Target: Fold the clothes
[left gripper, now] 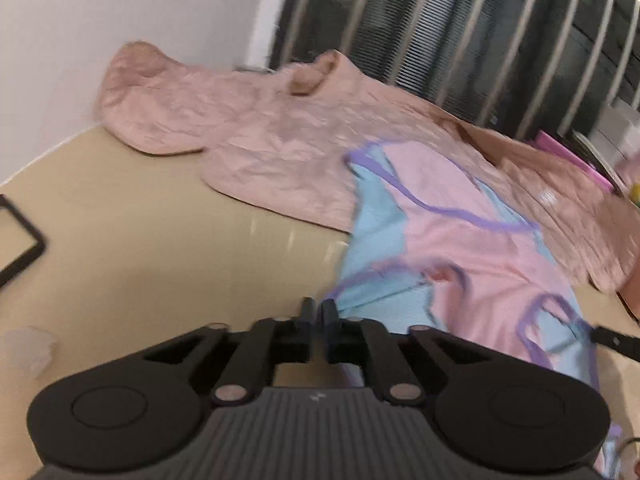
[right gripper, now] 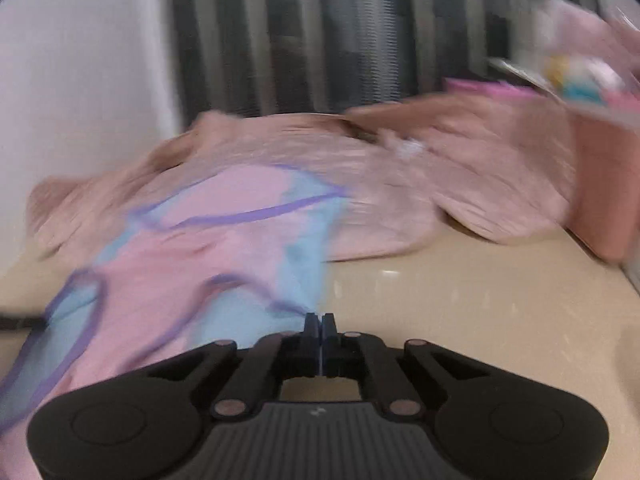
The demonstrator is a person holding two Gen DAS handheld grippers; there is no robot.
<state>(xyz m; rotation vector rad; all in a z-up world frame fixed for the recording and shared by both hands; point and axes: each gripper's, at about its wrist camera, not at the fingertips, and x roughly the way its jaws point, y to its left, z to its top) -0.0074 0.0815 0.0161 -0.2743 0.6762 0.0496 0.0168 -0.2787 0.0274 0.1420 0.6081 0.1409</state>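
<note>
Just ahead of both grippers, the pink-and-blue garment (left gripper: 460, 248) is lying rumpled, folding barely begun; the left gripper (left gripper: 319, 310) is nipping its left edge, the right gripper (right gripper: 320, 322) is pinching its right edge.

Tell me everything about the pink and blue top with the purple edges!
The top is small, soft-looking cloth: pink in the middle, light blue at the sides, purple trim around its openings. It lies spread out but rumpled on the beige table, its far end overlapping a crinkled pale pink garment. The right gripper, jaws shut, is at its blue edge.
</note>
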